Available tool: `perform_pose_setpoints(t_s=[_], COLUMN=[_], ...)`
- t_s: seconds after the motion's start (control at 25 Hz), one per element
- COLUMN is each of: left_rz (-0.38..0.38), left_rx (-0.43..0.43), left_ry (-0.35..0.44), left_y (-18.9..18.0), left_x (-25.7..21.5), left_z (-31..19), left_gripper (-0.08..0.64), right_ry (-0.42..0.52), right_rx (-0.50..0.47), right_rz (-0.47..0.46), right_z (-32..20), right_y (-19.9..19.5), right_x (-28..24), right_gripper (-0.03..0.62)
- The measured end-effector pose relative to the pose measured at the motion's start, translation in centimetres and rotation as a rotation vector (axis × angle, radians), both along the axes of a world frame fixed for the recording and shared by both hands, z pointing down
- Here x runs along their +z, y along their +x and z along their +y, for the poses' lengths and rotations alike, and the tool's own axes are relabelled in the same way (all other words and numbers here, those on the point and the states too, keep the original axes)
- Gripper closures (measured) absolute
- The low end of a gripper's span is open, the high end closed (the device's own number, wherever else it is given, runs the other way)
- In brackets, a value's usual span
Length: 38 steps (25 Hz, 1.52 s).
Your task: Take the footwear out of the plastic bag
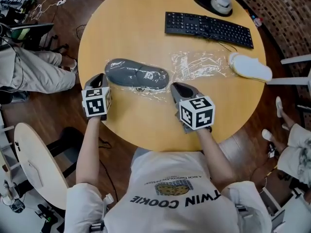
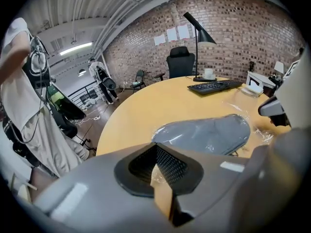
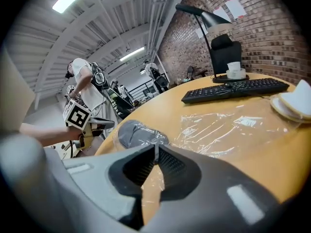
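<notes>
the grey slipper [image 1: 136,74] lies flat near the table's [image 1: 131,23] front edge, still wrapped in its clear plastic bag [image 1: 147,92], whose loose film spreads out on the side nearer me. the left gripper [image 1: 98,78] sits just off the slipper's left end and the right gripper [image 1: 178,87] just off its right end. both have their jaws together with nothing between them, and neither touches the bag.

i judge the step is to get a first hold. i'd open one claw and pinch only loose film, not the slipper, then grip the slipper with the other and draw it out along its length. i can't tell which end of the bag is open, so i'd check that first. a second, empty bag [image 1: 199,64] and a white slipper [image 1: 250,67] lie further right, well clear.
</notes>
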<state>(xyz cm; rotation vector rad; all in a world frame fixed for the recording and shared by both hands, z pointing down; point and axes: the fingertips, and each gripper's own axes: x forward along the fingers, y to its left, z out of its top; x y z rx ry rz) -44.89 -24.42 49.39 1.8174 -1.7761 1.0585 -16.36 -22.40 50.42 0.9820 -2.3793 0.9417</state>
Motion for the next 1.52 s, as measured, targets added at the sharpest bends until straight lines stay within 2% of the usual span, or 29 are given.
perform_pose_setpoints(t_s=[0.2, 0.32, 0.6, 0.76, 0.92, 1.12, 1.24, 1.32, 1.44, 1.52], left_rz=[0.006, 0.012, -0.036, -0.064, -0.050, -0.043, -0.029, -0.018, -0.007, -0.011], left_rx=[-0.006, 0.002, 0.005, 0.022, 0.023, 0.042, 0.051, 0.058, 0.061, 0.065], left_ry=[-0.064, -0.082, -0.071, -0.104, -0.122, -0.142, -0.142, -0.136, -0.125, -0.121], left_y=[-2.3, -2.2, -2.5, -2.6, -2.8, -2.7, -2.6, -2.5, -2.6, -2.7], left_x=[3.2, 4.3, 4.3, 5.3, 6.1, 6.7, 7.0, 7.0, 7.0, 7.0], left_z=[-1.0, -1.6, -2.1, -1.7, -1.3, -1.3, -1.3, -1.3, -1.3, -1.3], left_gripper=[0.555, 0.555, 0.555, 0.555, 0.555, 0.555, 0.555, 0.555, 0.555, 0.555], right_ry=[-0.043, -0.078, -0.163, -0.226, -0.261, -0.274, -0.283, -0.305, -0.340, -0.351], right_rx=[0.031, 0.050, 0.044, 0.028, 0.018, 0.039, 0.049, 0.055, 0.075, 0.080], right_rz=[-0.016, -0.039, -0.120, -0.141, -0.117, -0.142, -0.155, -0.197, -0.324, -0.357], right_z=[-1.0, -1.2, -0.6, 1.2, 2.3, 1.6, 1.1, 0.8, 0.1, -0.3], right_y=[-0.8, -0.7, -1.2, -1.7, -2.1, -2.2, -1.9, -1.8, -1.7, -1.7], right_x=[1.3, 1.8, 2.0, 2.2, 3.5, 3.7, 4.0, 3.9, 2.8, 2.5], right_gripper=[0.562, 0.554, 0.549, 0.549, 0.549, 0.547, 0.518, 0.505, 0.488, 0.483])
